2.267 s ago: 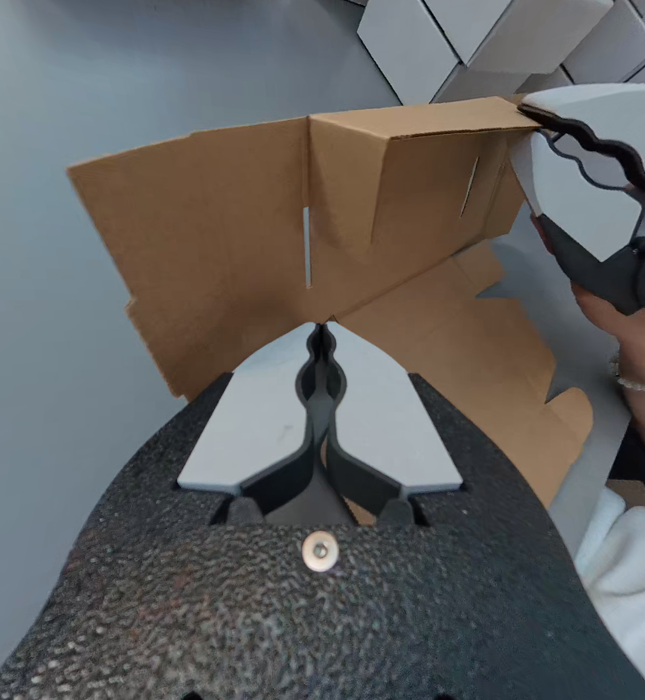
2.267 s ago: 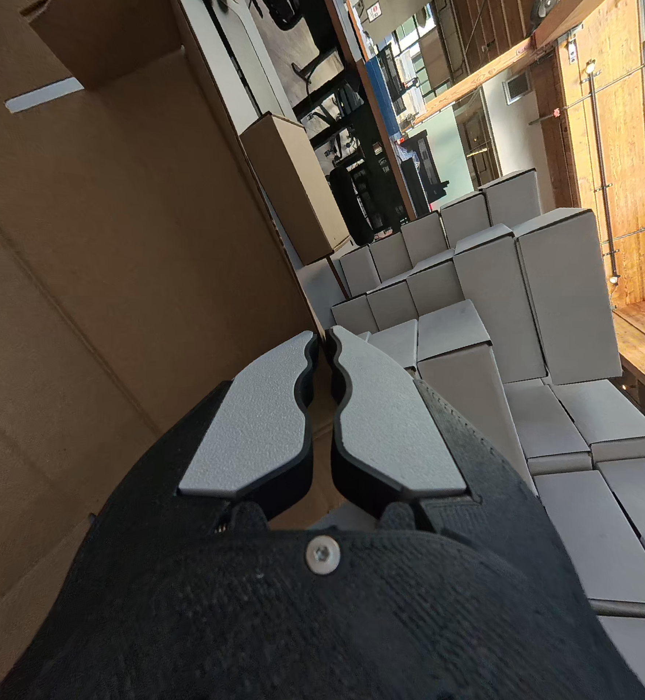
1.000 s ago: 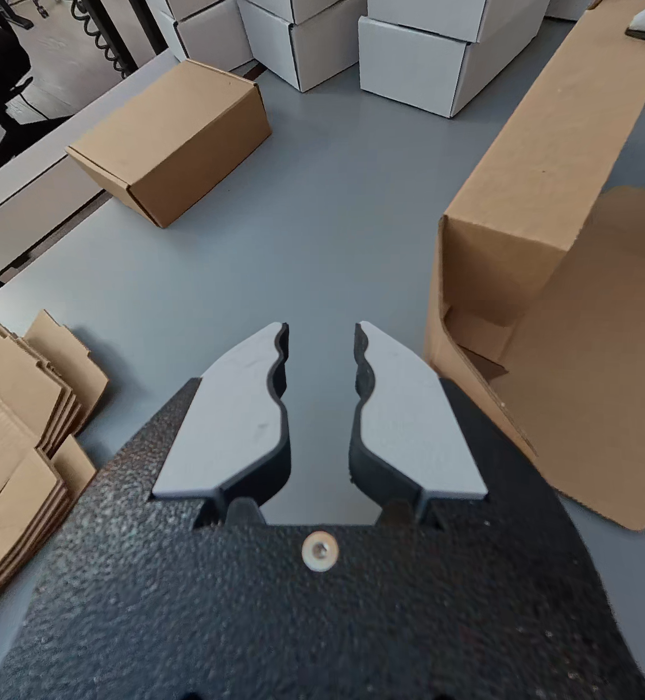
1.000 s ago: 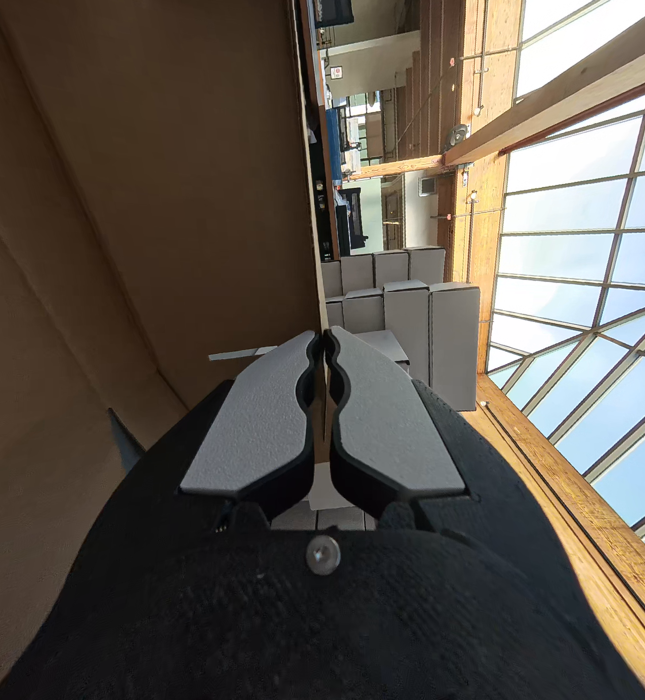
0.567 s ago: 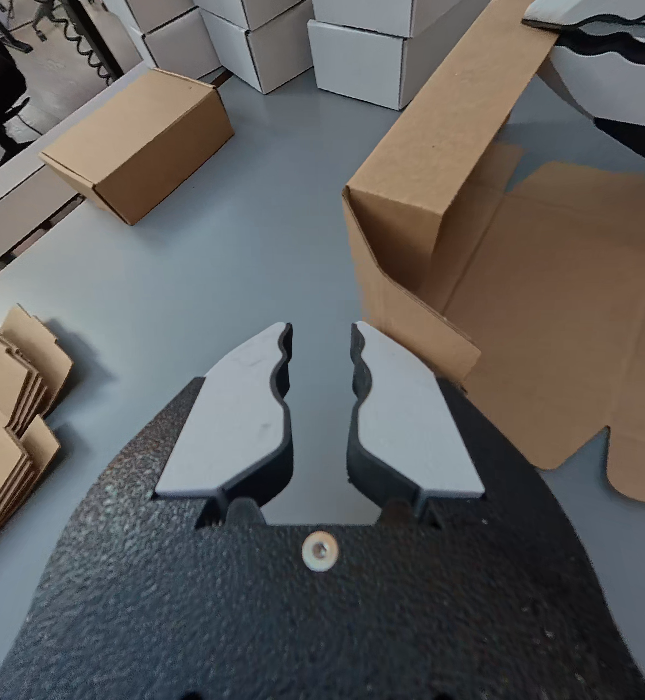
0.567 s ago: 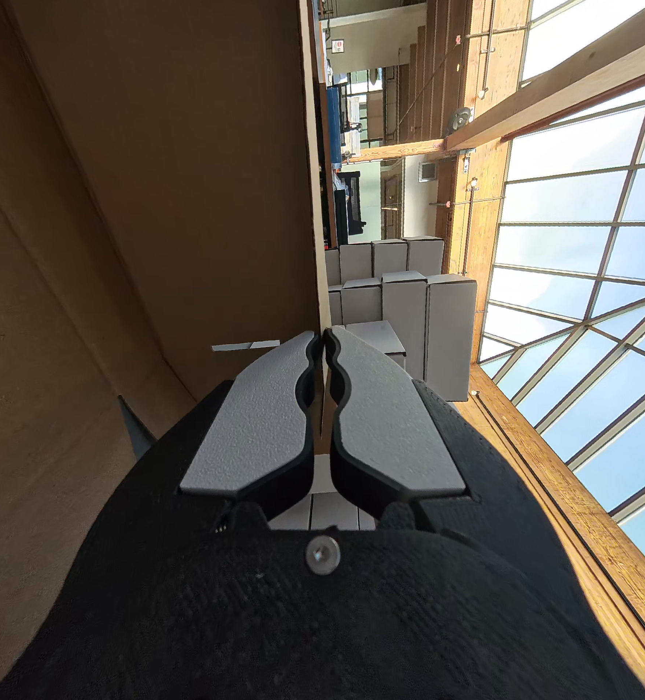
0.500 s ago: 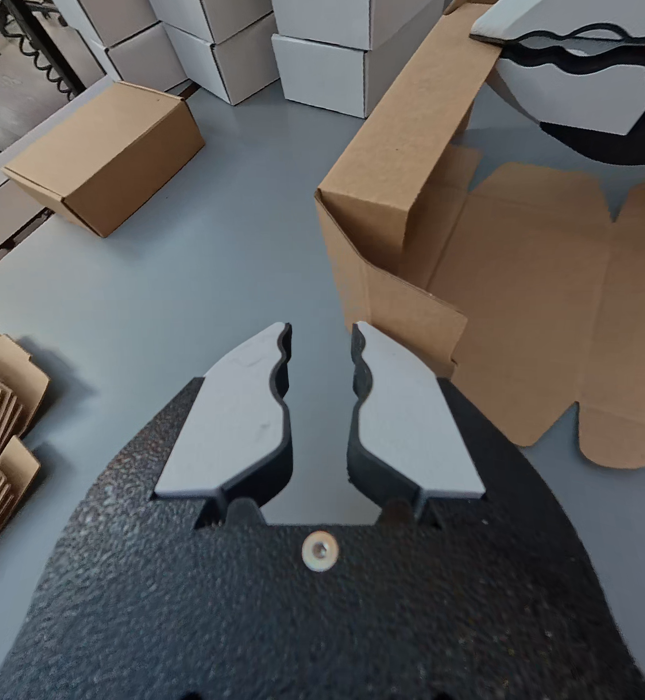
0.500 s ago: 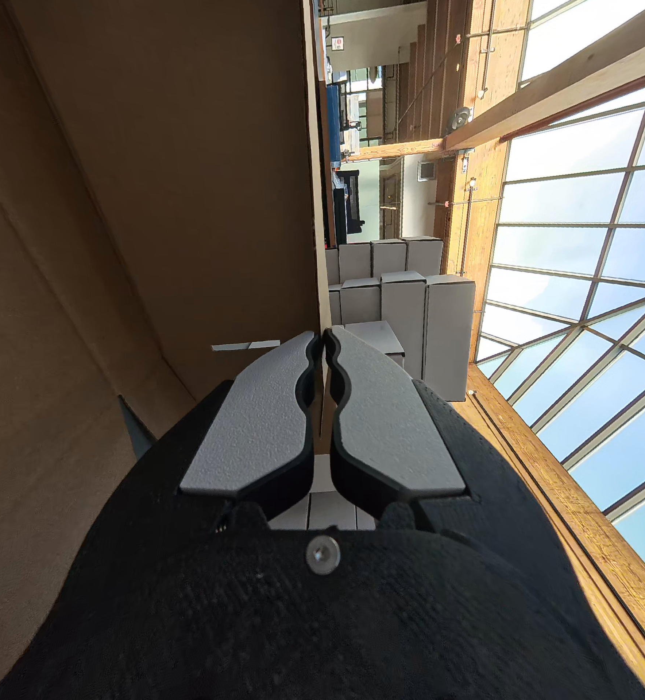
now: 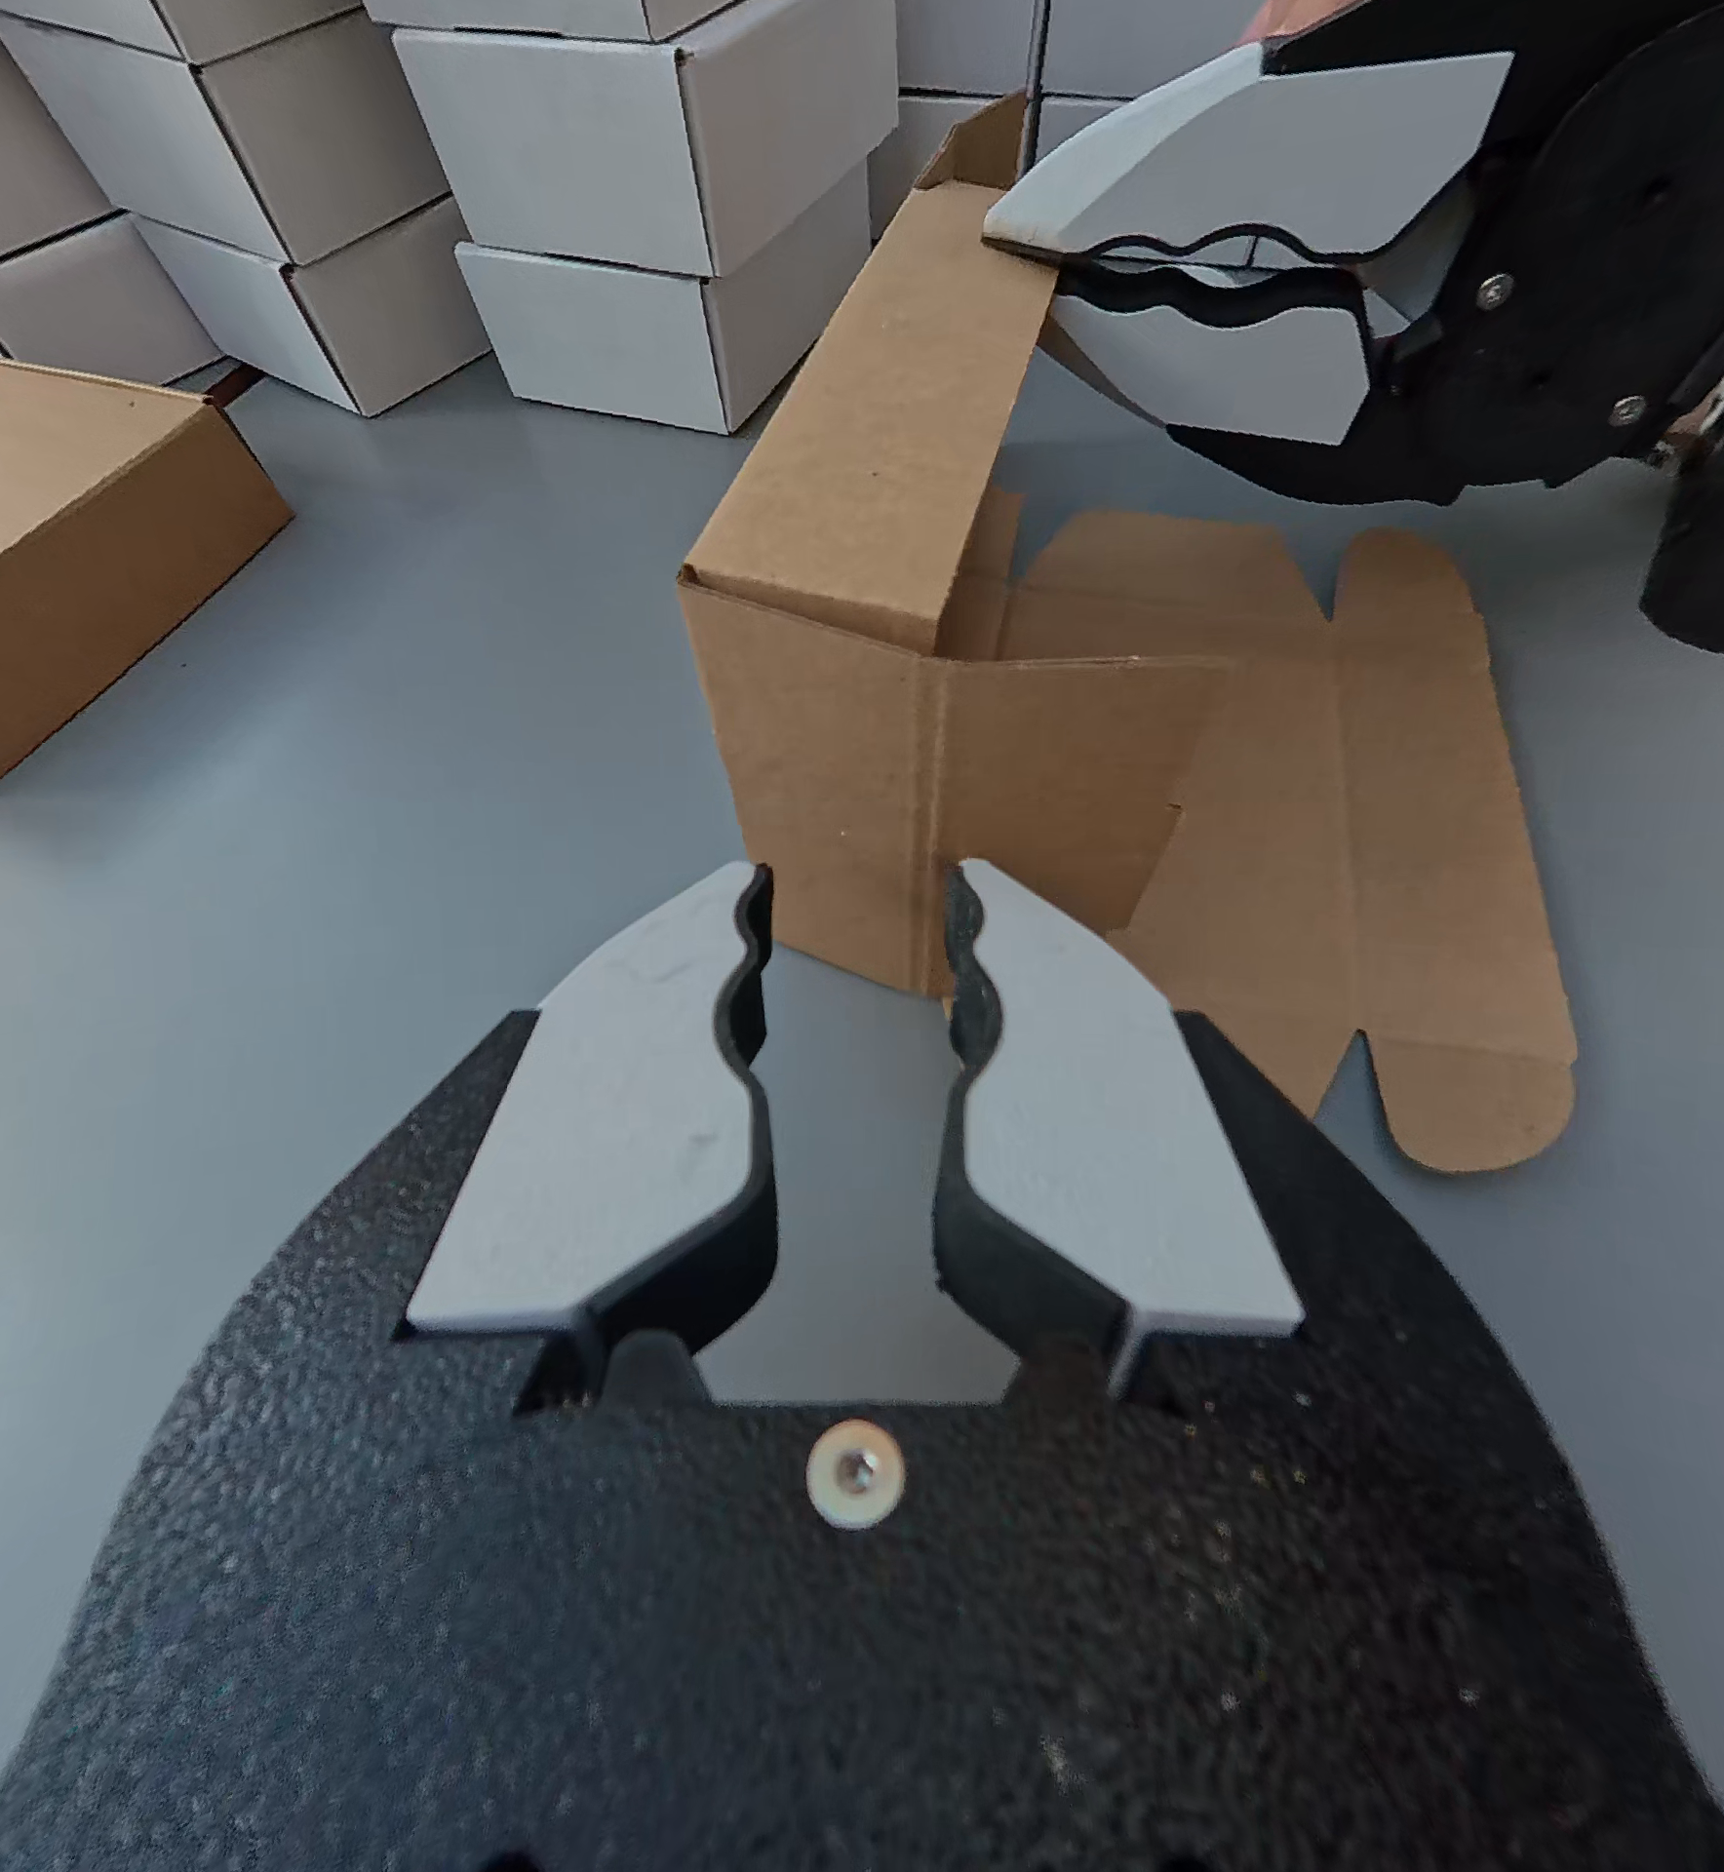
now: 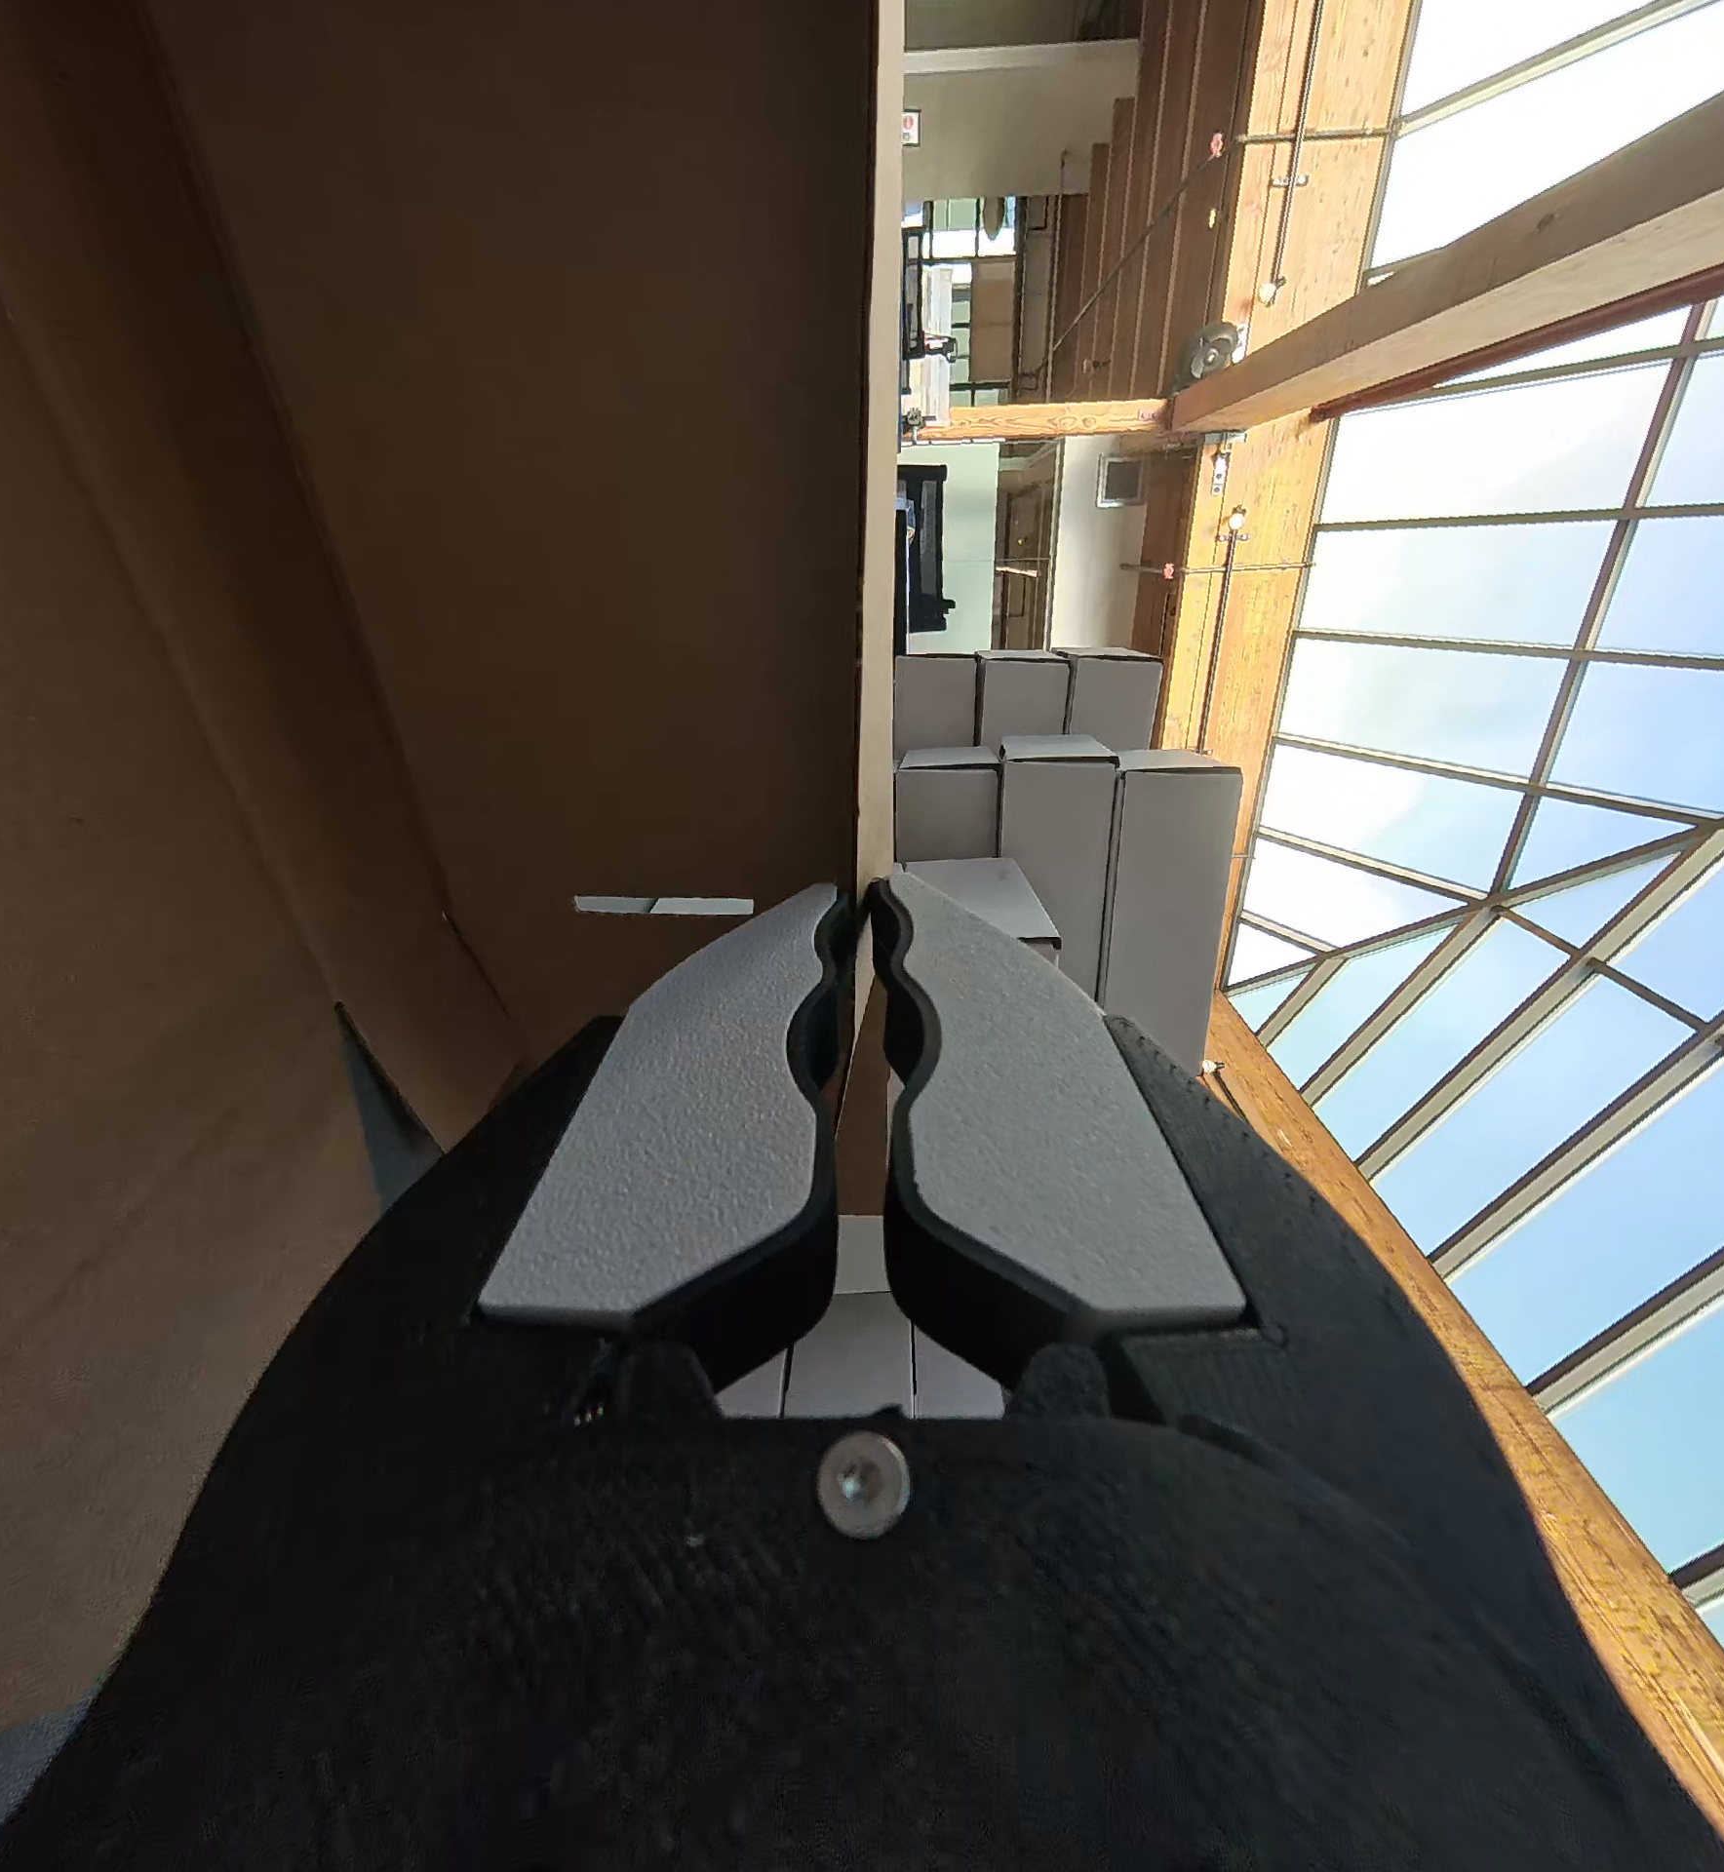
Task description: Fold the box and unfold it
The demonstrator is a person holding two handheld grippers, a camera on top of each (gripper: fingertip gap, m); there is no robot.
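Note:
A brown cardboard box [image 9: 838, 507] lies partly folded on the grey table [image 9: 331, 810]. One long side panel stands upright, and the rest [image 9: 1344, 810] lies flat to the right. My right gripper [image 9: 1050, 258] is turned sideways and shut on the top edge of the upright panel. In the right wrist view the right gripper [image 10: 860, 897] pinches that edge, and the brown panel [image 10: 432, 507] fills the left half. My left gripper [image 9: 853, 881] is open and empty, just in front of the panel's near corner flap [image 9: 1040, 790], apart from it.
A closed brown box [image 9: 78, 547] sits at the left. Several white boxes [image 9: 584, 203] are stacked along the back of the table. The right wrist view shows more white boxes [image 10: 1071, 800], a wooden ledge and large windows.
My left gripper has swung right and pulled back, so the upright panel now sits straight ahead. The right gripper keeps its grip on the panel's edge. The stack of flat cardboard has left the view.

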